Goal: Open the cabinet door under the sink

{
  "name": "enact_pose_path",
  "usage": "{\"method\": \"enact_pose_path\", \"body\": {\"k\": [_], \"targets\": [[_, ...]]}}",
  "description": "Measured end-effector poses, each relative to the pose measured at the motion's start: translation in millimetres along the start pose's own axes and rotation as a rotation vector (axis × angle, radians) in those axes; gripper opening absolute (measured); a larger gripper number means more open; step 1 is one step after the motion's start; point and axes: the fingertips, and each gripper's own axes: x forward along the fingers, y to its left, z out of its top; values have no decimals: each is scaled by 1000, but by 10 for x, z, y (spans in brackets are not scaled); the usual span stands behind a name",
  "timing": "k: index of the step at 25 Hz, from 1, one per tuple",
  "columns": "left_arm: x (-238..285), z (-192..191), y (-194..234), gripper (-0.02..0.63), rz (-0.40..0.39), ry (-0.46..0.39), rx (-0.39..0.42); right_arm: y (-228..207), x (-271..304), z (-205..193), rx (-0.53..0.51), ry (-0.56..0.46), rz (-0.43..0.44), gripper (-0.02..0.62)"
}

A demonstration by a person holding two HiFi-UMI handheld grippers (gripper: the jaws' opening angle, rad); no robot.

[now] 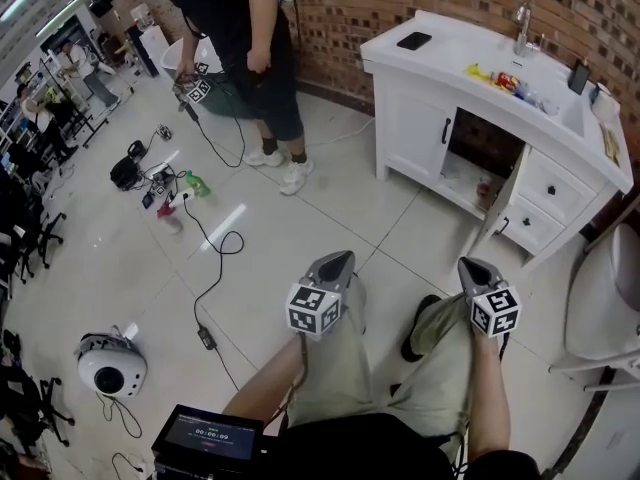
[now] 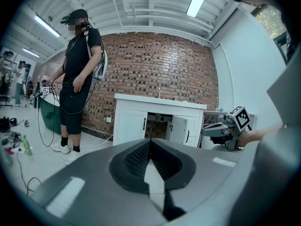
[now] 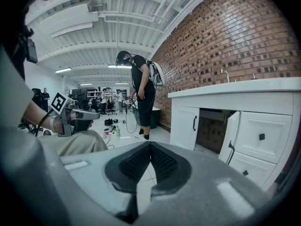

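The white sink cabinet point(image 1: 405, 78) stands against the brick wall at the upper right. Its left door point(image 1: 420, 133) is closed, with a black handle. The door to the right of it point(image 1: 500, 203) is swung out, and the dark inside point(image 1: 480, 148) shows. Both grippers hang over the person's knees, well short of the cabinet. My left gripper point(image 1: 338, 258) is shut with nothing in it, and so is my right gripper point(image 1: 472, 265). The left gripper view shows the open door point(image 2: 178, 130) beyond its closed jaws point(image 2: 150, 142). The right gripper view shows that door point(image 3: 230, 135) edge-on.
A person in black point(image 1: 250, 58) stands left of the cabinet, holding grippers. Cables point(image 1: 205, 238), a green bottle point(image 1: 195, 183) and a white round device point(image 1: 112, 366) lie on the tiled floor. A phone point(image 1: 413, 40) and small items rest on the counter. A white chair point(image 1: 610, 298) stands at right.
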Motion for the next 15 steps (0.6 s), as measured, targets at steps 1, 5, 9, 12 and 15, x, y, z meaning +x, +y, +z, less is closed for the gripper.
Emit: {"method": "enact_pose_path", "body": {"k": [1,5,9,12,15], "targets": [[-3,3,1,17,0,-1,-1,-2,-3,1,1,-1,0,-8],[-7,5,-4,17,-3,-3,-3,-2,-15,0,3,-2,-1,-8],[-5,9,-10,17,-3,-2,-4,-5,-22,5,3,-2,-2,-8],[1,12,-12,17,-3,-5,-5,-36,-48,21,3,-17,-22,-8],[-1,9,-4,17,-3,-4,-6,-48,-63,37,9,-32,-27,-8]]}}
